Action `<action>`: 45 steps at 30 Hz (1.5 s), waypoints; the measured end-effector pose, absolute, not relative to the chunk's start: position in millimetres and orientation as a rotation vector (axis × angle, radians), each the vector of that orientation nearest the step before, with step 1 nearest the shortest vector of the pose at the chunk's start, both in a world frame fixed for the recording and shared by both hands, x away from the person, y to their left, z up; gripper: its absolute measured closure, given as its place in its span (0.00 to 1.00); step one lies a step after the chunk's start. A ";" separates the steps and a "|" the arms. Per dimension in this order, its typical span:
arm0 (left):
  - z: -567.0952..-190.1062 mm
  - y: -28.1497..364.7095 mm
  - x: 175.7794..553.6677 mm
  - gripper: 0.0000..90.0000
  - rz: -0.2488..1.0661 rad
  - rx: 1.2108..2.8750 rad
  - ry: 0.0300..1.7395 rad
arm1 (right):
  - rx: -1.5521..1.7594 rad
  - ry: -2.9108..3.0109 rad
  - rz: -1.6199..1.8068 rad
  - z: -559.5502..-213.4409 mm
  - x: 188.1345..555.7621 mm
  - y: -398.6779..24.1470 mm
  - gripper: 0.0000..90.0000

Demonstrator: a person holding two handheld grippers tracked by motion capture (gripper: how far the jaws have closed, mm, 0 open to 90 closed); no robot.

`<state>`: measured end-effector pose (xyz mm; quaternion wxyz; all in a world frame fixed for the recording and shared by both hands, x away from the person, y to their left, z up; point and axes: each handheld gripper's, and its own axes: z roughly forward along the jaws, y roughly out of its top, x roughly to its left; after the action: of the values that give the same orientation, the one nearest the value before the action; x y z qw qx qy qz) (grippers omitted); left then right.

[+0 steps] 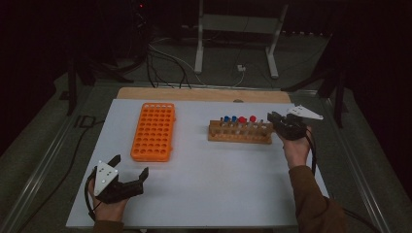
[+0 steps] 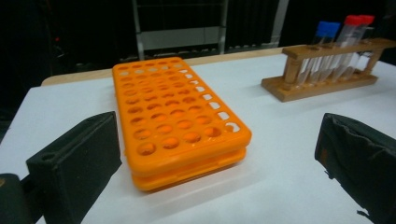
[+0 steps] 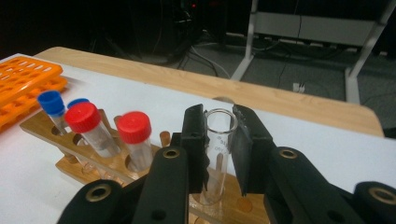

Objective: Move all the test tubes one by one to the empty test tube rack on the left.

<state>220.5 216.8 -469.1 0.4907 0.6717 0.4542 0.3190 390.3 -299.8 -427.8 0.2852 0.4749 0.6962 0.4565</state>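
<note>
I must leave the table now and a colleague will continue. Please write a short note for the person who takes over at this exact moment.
Right tongs: shut on an uncapped clear glass test tube, which stands with its lower end in the wooden tube rack, at its right end.
Left tongs: open, holding nothing, near the front left of the white table.
Orange plastic tube rack: lies left of the wooden one, all holes empty.
Done: tube gripped.
Left: probably lift it out and carry it to the orange rack; the red-capped and blue-capped tubes remain in the wooden rack.
</note>
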 end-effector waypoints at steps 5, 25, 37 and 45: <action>-470.1 217.1 220.9 0.01 0.781 1.626 1.117 | 1.247 1.850 1.230 -417.8 387.6 -299.8 0.85; -471.7 211.3 222.6 0.01 0.812 1.653 1.078 | 1.148 1.888 1.291 -393.4 369.4 -288.3 0.85; -457.2 190.5 234.5 0.01 0.761 1.669 1.008 | 1.081 1.987 1.331 -390.8 358.6 -271.8 0.85; -446.1 155.1 256.2 0.01 0.710 1.708 0.951 | 1.041 2.046 1.361 -393.3 353.5 -254.4 0.85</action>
<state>256.2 155.1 -446.1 0.5061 0.7082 0.3944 0.2944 353.5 -254.4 -393.3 0.2343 0.3791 0.7455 0.4957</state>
